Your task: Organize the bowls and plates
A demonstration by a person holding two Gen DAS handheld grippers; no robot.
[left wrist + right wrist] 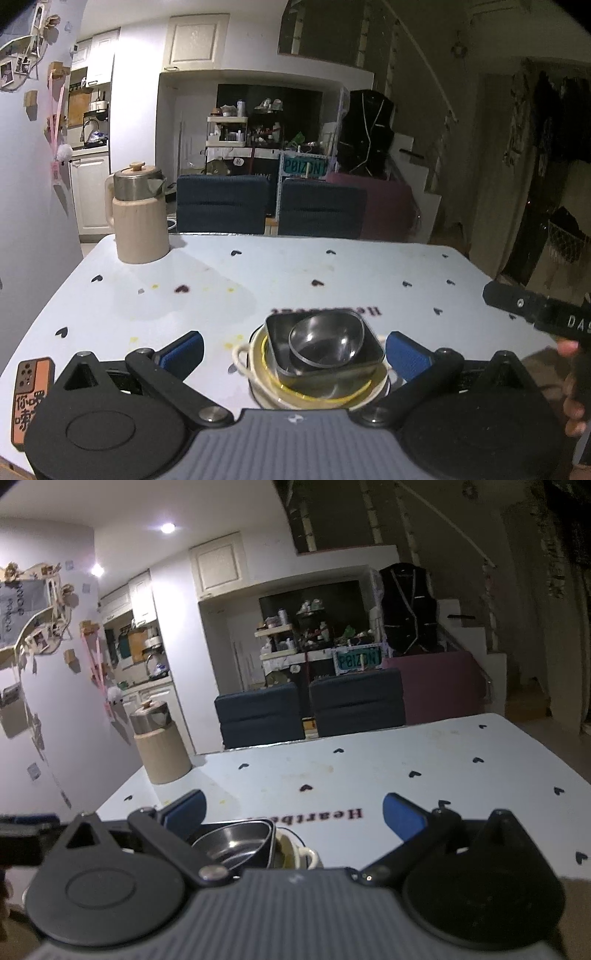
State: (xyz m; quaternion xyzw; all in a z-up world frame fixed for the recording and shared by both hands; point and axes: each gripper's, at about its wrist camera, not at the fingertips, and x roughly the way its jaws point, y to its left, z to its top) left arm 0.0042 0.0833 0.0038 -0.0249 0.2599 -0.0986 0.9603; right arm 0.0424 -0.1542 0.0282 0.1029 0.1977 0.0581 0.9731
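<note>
A stack of dishes stands at the near edge of the pale blue table (pixel 332 273). A round steel bowl (pixel 323 345) sits in a square steel dish (pixel 351 321), which sits in a white handled dish with a yellow rim (pixel 255 365). My left gripper (pixel 293 349) is open, its blue pads on either side of the stack, not touching it. My right gripper (pixel 293 814) is open and empty, above the table to the right of the stack. In the right wrist view the steel dish (pixel 236 840) and the white dish (pixel 301 856) show low, near the left finger.
A beige and steel kettle (pixel 138 214) stands at the table's far left corner. A phone in an orange case (pixel 31 397) lies at the near left. Two dark blue chairs (pixel 221 206) stand behind the table. The right gripper's body (pixel 532 308) shows at the right of the left wrist view.
</note>
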